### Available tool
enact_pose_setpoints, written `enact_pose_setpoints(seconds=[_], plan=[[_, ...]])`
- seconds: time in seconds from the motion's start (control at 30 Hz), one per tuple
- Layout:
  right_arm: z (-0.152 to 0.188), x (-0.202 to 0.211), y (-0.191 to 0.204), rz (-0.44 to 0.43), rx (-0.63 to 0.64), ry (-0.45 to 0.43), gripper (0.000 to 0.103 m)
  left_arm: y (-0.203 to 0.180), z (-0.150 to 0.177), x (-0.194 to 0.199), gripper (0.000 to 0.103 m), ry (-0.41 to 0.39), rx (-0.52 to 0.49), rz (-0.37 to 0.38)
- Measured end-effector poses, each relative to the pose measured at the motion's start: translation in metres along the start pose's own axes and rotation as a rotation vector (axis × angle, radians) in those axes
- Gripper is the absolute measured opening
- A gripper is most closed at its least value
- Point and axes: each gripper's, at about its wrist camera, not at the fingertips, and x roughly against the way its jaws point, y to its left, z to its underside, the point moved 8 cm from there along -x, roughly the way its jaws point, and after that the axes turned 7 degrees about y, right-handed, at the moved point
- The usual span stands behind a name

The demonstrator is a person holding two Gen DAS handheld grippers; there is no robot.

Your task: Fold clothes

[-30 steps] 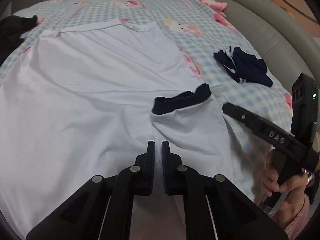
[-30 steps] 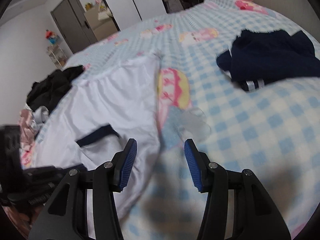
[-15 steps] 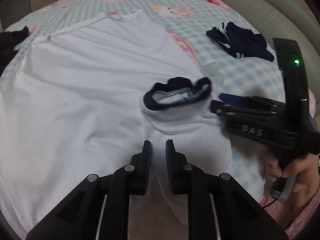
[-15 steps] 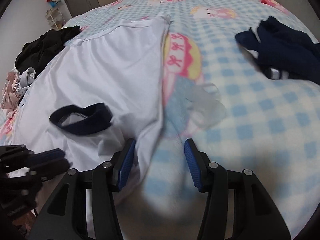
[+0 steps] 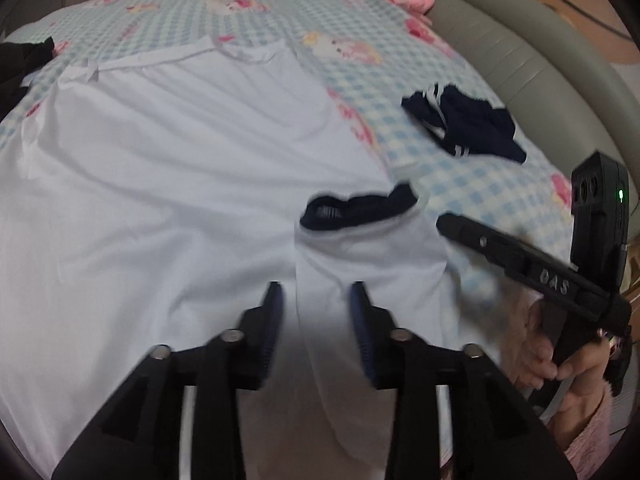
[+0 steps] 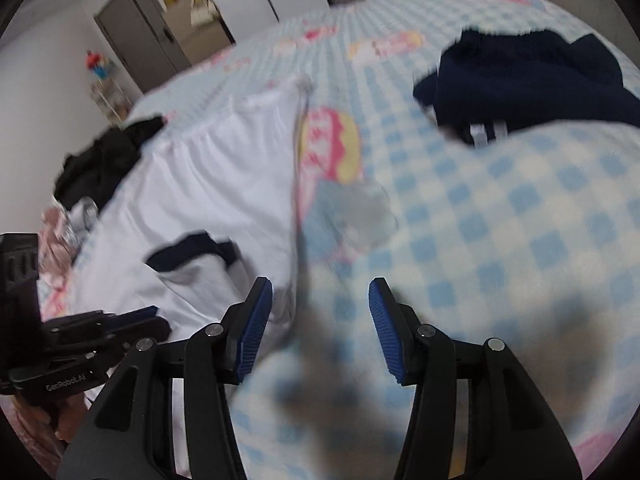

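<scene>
A white T-shirt [image 5: 160,180] lies spread on the checked blanket [image 5: 472,184], its sleeve folded inward with the navy cuff [image 5: 356,208] on top. My left gripper [image 5: 316,304] hovers low over that folded sleeve; its jaws are opening, and the sleeve's fold edge runs beneath the gap without either pad pressing it. The right wrist view shows the shirt [image 6: 208,172], the cuff [image 6: 188,252] and the left gripper [image 6: 156,318] at the lower left. My right gripper [image 6: 316,320] stands open over the shirt's right edge and the blanket, holding nothing. It shows in the left wrist view as right gripper [image 5: 444,226].
A navy garment [image 5: 468,128] [image 6: 532,84] lies to the right on the blanket. Black clothes [image 5: 20,68] [image 6: 104,160] are heaped at the far left. A clear plastic bag [image 6: 352,216] lies beside the shirt. A padded grey bed edge [image 5: 520,60] curves along the right.
The left jaws went from shut to apart, and the sleeve now lies loose on the shirt. The right gripper swung in toward the cuff, then drew back to the right.
</scene>
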Motion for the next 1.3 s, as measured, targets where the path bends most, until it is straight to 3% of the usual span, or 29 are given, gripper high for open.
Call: enact_pose_setpoints(seconds=[0.1, 0.17, 0.3, 0.4, 0.53, 0.67, 0.8, 0.93, 1.03, 1.13, 1.3], plan=[[-0.005, 0.000, 0.014, -0.072, 0.021, -0.010, 0.052, -0.005, -0.018, -0.004, 0.044, -0.010, -0.026, -0.009], [-0.005, -0.005, 0.023, -0.077, 0.054, 0.004, 0.052, -0.008, -0.025, -0.014, 0.044, 0.006, -0.043, -0.015], [0.003, -0.022, 0.028, -0.025, 0.082, 0.057, 0.052, 0.002, -0.025, -0.032, 0.044, 0.048, 0.007, -0.064], [0.001, -0.039, 0.020, 0.062, 0.068, 0.075, 0.052, 0.012, -0.020, -0.033, 0.044, 0.036, 0.060, -0.098], [-0.009, -0.034, 0.000, 0.086, -0.018, 0.026, 0.053, 0.009, -0.009, -0.008, 0.041, -0.030, 0.081, -0.033], [-0.010, -0.007, 0.006, 0.021, -0.032, -0.044, 0.053, -0.008, 0.016, 0.014, 0.041, -0.048, 0.045, 0.057], [0.000, 0.010, 0.024, -0.017, -0.032, -0.064, 0.053, -0.013, 0.032, 0.005, 0.041, 0.000, -0.020, -0.002], [0.013, 0.009, 0.043, -0.002, -0.030, -0.061, 0.053, -0.012, 0.033, 0.011, 0.041, 0.008, 0.000, 0.005], [0.029, 0.017, 0.038, 0.040, -0.067, -0.085, 0.053, -0.009, 0.032, 0.024, 0.041, -0.010, 0.007, 0.022], [0.049, 0.031, 0.040, 0.029, -0.109, -0.101, 0.053, -0.003, 0.038, 0.030, 0.041, -0.013, 0.014, 0.020], [0.079, 0.022, 0.066, 0.001, -0.048, -0.032, 0.053, 0.005, 0.065, 0.021, 0.033, 0.034, 0.010, -0.019]])
